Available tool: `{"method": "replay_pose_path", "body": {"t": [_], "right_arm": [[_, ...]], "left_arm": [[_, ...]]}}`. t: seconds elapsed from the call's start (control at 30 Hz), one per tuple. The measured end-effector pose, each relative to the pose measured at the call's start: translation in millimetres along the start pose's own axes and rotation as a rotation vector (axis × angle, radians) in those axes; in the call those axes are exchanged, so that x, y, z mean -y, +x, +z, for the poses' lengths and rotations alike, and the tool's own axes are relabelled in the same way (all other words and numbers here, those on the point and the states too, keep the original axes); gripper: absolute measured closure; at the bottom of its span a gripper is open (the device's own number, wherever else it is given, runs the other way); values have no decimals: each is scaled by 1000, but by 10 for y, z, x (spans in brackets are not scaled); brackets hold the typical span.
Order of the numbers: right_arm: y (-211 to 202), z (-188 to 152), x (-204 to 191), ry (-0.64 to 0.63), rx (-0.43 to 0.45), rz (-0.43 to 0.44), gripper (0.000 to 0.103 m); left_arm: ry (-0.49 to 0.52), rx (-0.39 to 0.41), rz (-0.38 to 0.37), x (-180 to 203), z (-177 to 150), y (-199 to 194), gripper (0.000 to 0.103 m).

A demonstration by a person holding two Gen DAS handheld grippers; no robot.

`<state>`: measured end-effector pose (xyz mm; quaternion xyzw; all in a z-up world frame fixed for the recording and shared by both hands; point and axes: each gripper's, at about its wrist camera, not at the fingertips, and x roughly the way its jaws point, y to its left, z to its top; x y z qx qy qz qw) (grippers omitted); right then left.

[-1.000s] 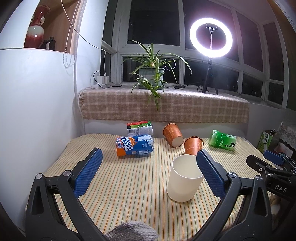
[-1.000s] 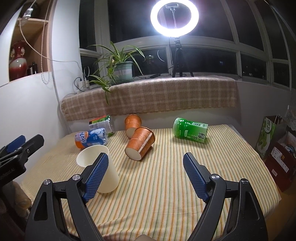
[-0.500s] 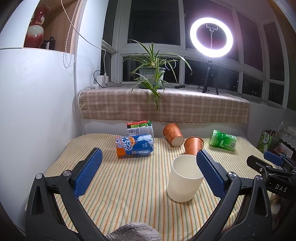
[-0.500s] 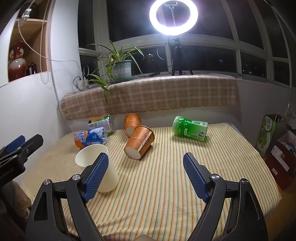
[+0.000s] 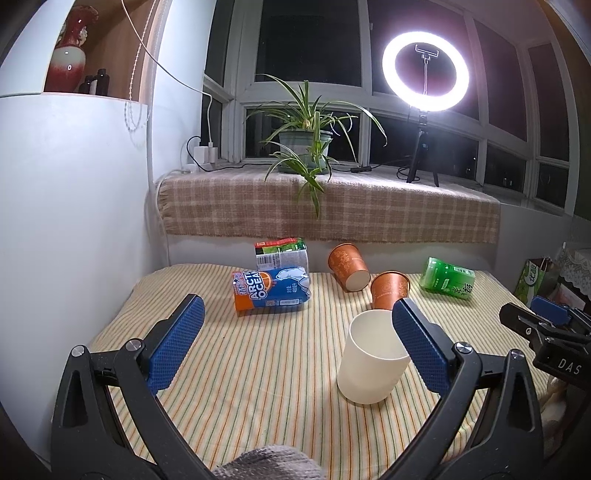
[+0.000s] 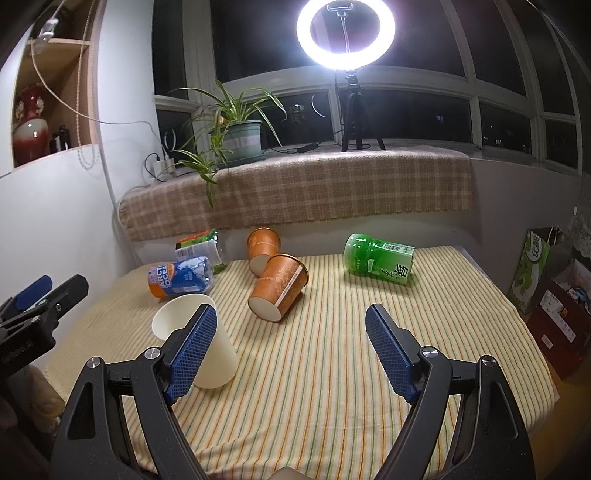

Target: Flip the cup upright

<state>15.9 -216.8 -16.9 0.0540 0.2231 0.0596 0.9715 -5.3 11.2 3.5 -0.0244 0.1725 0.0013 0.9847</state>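
A cream cup stands upright, mouth up, on the striped tablecloth; it also shows in the right wrist view, partly behind my right gripper's left finger. Two copper-orange cups lie on their sides: the near one and the far one. My left gripper is open and empty, just left of the cream cup. My right gripper is open and empty, short of the near orange cup.
A blue-orange Arctic Ocean can, a green-labelled pack and a green bottle lie at the back of the table. A plaid-covered sill holds a plant and ring light. Boxes stand on the floor, right.
Both views have shifted only slightly. The cups have not moved and both grippers stay open.
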Motion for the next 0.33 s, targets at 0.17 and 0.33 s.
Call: {"method": "replay_pose_path", "body": {"t": [0.17, 0.33], "right_arm": [[4, 47, -22, 3, -10, 6, 20], [5, 89, -37, 8, -11, 5, 20]], "left_arm": [[0, -3, 3, -18, -4, 12, 0], [2, 1, 6, -70, 2, 47, 0]]}}
